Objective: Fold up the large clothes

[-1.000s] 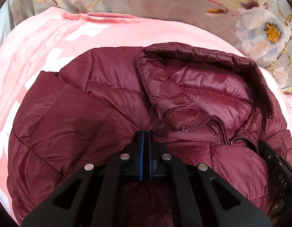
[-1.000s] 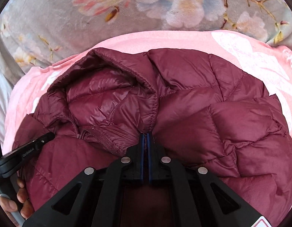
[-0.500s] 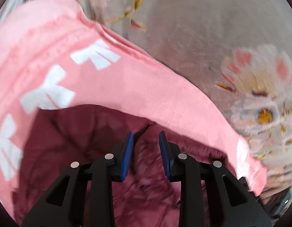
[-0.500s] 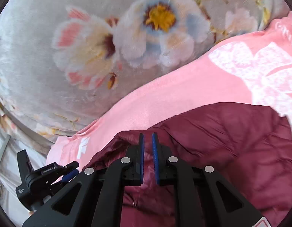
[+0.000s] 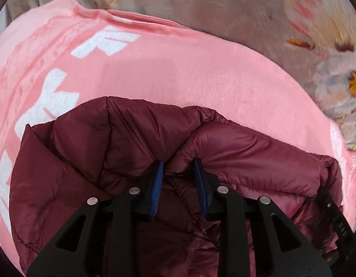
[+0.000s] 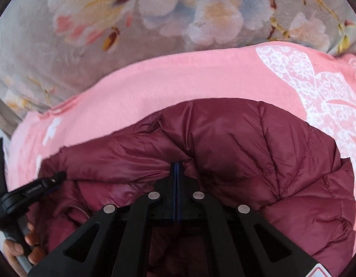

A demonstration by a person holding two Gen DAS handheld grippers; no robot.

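While the maroon puffer jacket (image 5: pixel 154 152) lies bunched on a pink blanket (image 5: pixel 178 73), the left gripper (image 5: pixel 179 180) straddles a fold, fingers apart; the right gripper (image 6: pixel 176 184), fingers together, seems to pinch fabric.

Letters "DAS" read on a black plastic gripper arm (image 5: pixel 339 227) at lower right of the left wrist view. Small white lettering sits on the black plastic gripper body (image 6: pixel 34 188) at lower left of the right wrist view, too blurred to read. White shapes on the pink fleece blanket (image 5: pixel 201 69) form no legible word.
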